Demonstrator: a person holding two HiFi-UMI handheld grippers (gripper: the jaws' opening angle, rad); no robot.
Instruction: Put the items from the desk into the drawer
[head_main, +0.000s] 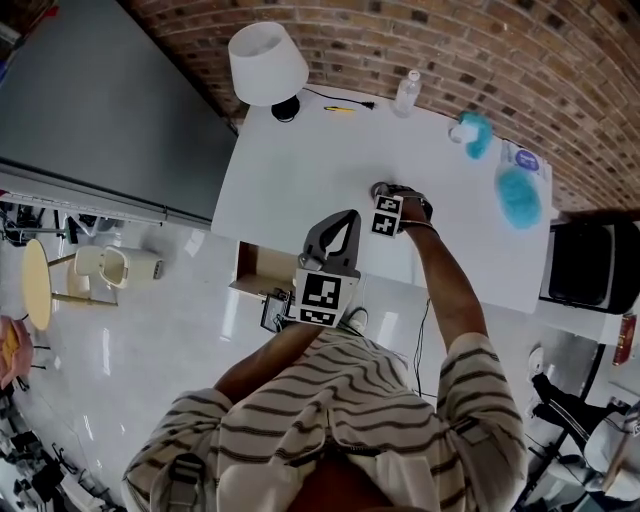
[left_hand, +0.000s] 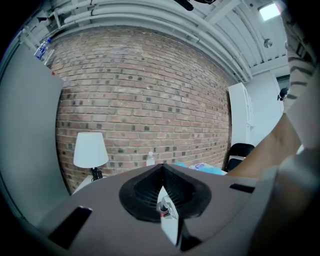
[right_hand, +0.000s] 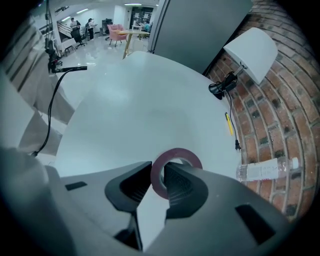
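The tape roll (right_hand: 158, 181) is sitting roughly in the middle of the white desk (head_main: 300, 170), and the right gripper (right_hand: 159, 165) is pointing steeply down at it. One jaw is poked through the hole and the other is on the outside, so they're pinched on one wall of the ring. It looks like the pads are actually on it.

The left gripper (left_hand: 163, 170) has its jaws closed together with nothing in them. It hangs near the front edge of the desk, about 7 o'clock from the roll in the head view.

My take on handling: a roll like that should be light and stiff, so it shouldn't squash. The outer face is probably slick, though, and the roll can pivot around a single pinch point. Grabbing through the hole on one wall seems like the right call, as long as it's kept from swinging.

The open drawer (head_main: 265, 262) is at about 8 o'clock from the roll, sticking out below the desk's front edge. The desk between them is bare, so there's lots of room. The catch is the left gripper parked just beside the drawer, plus the front edge to clear.

The other stuff is well out of the way:
- lamp (head_main: 267, 60) at 10 to 11 o'clock
- pen (head_main: 338, 108) at about 11 o'clock
- bottle (head_main: 407, 92) at 12 o'clock
- blue fuzzy things (head_main: 520, 195) at 3 o'clock
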